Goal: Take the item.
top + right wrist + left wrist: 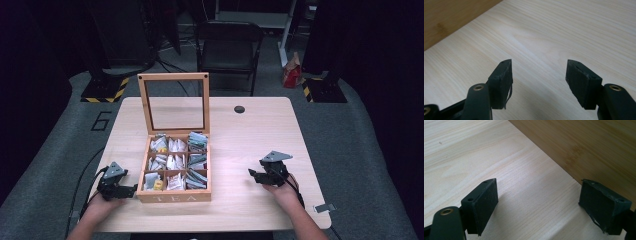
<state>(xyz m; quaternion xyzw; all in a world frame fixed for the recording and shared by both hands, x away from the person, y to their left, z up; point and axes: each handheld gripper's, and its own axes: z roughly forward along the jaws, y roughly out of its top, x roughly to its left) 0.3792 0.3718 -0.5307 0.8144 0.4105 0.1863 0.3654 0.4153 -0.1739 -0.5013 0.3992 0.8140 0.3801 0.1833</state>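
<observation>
Seen from above, a person's two forearms enter from the near edge of a pale wooden tabletop [250, 145], each hand holding a black two-jaw gripper.

The left gripper [131, 190] rests low at the near left of the tabletop, pointing toward the left side wall of a wooden tea box [174, 197]. Its jaws stand wide apart with nothing between them. In the left gripper view, the left gripper [539, 202] shows bare light wood grain between its two black pads, and the darker bamboo-toned wall of the tea box [584, 147] rises just beyond the far jaw, very close to it; whether they touch cannot be told.

The right gripper [253, 174] sits at the near right, well apart from the box, pointing left toward it. Its jaws are apart and hold nothing. In the right gripper view, the right gripper [539, 75] frames plain tabletop, with a loose strip of black padding hanging off one pad, and a corner of the tea box [451, 17] shows at the upper left.

The tea box stands near the middle of the tabletop, slightly left, with "TEA" lettered on its front. Nine compartments in three rows hold tea bag packets [170, 162], mostly white, some teal, some with yellow. Its glass-paned lid [174, 102] stands open, upright at the back.

Farther off, a small dark round grommet [239, 109] sits in the tabletop near its far edge. Beyond the table, a dark folding chair [227, 45] stands on grey floor.
</observation>
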